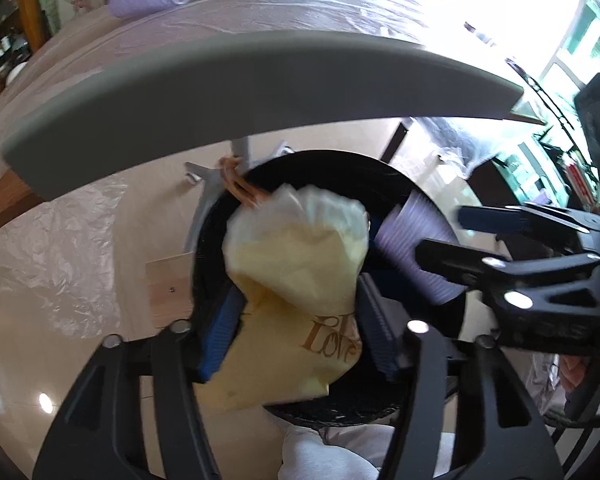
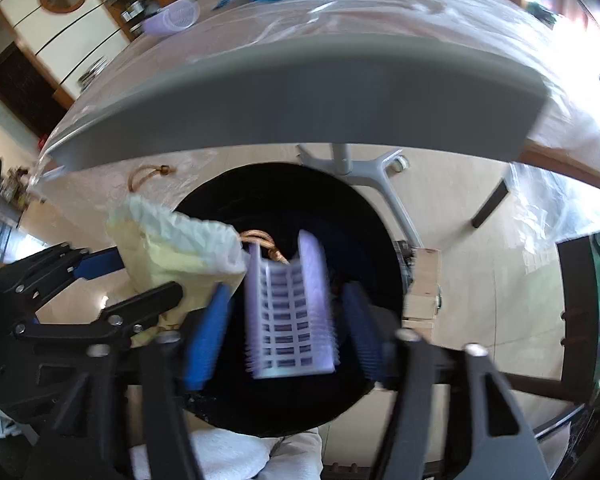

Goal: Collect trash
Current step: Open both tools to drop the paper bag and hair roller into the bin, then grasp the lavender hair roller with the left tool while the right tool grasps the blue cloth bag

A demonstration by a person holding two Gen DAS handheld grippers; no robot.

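Releasing over the bin is the step in hand, and both tools are set up for it. Low in the left view, the left gripper [image 1: 296, 336] has its pads spread, with the yellow bag [image 1: 296, 280] loose between them, blurred as if dropping. Low centre in the right view, the right gripper [image 2: 284, 332] is likewise spread around the lilac basket [image 2: 290, 312], which its pads do not touch. Both items sit over the black bin [image 2: 372, 240], mid-frame below the grey table edge [image 2: 300, 96]. To do it well, keep the jaws wide and steady over the opening until both pieces are inside, minding the bag's cord at the rim.
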